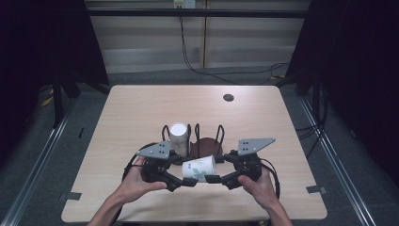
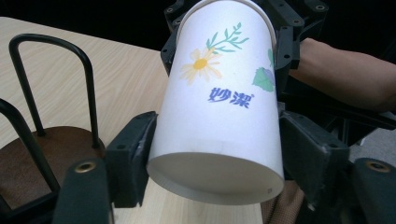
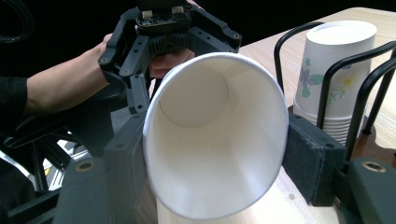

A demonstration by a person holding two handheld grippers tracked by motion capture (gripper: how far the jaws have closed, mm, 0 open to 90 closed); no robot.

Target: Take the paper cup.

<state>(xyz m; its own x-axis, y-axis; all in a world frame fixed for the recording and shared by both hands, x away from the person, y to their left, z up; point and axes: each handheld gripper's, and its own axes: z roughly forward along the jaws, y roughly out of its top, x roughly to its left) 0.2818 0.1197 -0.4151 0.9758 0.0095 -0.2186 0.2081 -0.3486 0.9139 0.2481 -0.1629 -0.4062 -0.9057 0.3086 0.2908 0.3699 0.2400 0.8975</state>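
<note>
A white paper cup printed with a daisy, green sprigs and blue characters (image 1: 199, 167) lies on its side in the air just above the pale wooden desk (image 1: 141, 113), passed between the two hands. The right gripper (image 1: 212, 179) is clamped on the cup's open rim end, its pads pressing both sides. The left gripper (image 1: 187, 181) stands around the closed base end, and whether its pads are pressing there I cannot tell. The handover looks about midway: the cup is off the stack of matching paper cups (image 1: 179, 138), which stands upright in the black wire rack with a brown round base (image 1: 205, 146), and is not yet set down anywhere.
</note>
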